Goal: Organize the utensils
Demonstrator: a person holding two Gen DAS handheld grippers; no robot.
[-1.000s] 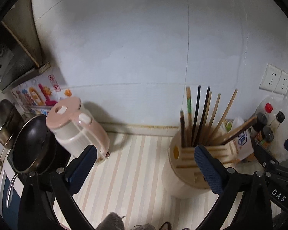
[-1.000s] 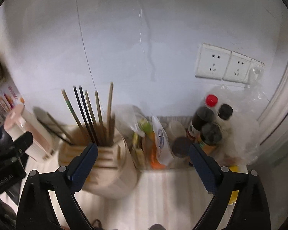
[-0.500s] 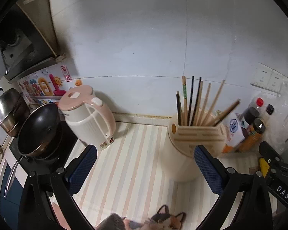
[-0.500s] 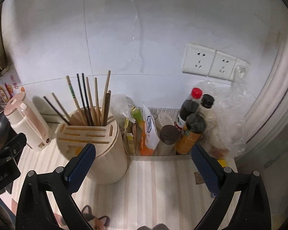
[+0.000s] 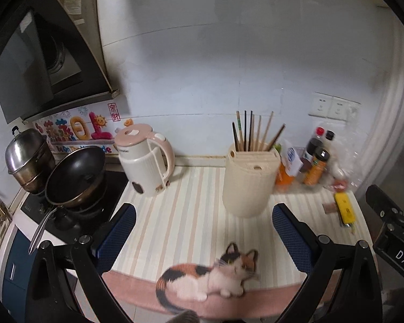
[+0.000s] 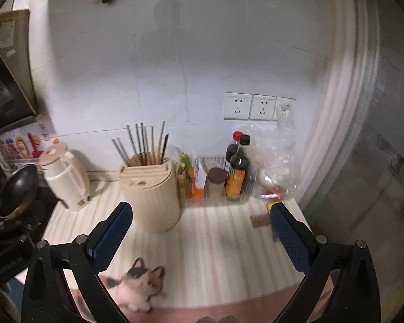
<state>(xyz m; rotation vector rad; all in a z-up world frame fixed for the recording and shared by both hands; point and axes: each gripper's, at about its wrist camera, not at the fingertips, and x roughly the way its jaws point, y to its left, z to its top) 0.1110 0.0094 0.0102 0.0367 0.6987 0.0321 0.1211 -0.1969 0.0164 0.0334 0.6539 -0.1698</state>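
Note:
A cream utensil holder point(image 5: 247, 180) stands on the striped counter mat point(image 5: 191, 215), with several chopsticks point(image 5: 251, 132) upright in its top. It also shows in the right wrist view point(image 6: 150, 191), with the chopsticks point(image 6: 145, 142). My left gripper point(image 5: 203, 224) is open and empty, held back from the holder above the mat's front. My right gripper point(image 6: 200, 224) is open and empty, to the right of the holder. The right gripper's body shows at the right edge of the left wrist view point(image 5: 393, 228).
A pink-lidded kettle point(image 5: 145, 161) stands left of the holder. A black pan point(image 5: 75, 175) and a steel pot point(image 5: 27, 156) sit on the stove at left. Sauce bottles point(image 6: 237, 167) and packets stand at the back right. A yellow object point(image 5: 344, 210) lies at right. A cat picture point(image 5: 210, 277) marks the mat's front edge.
Both grippers have pulled back and up from the holder, so more of the counter, stove and mat front shows. Both stay open and empty.

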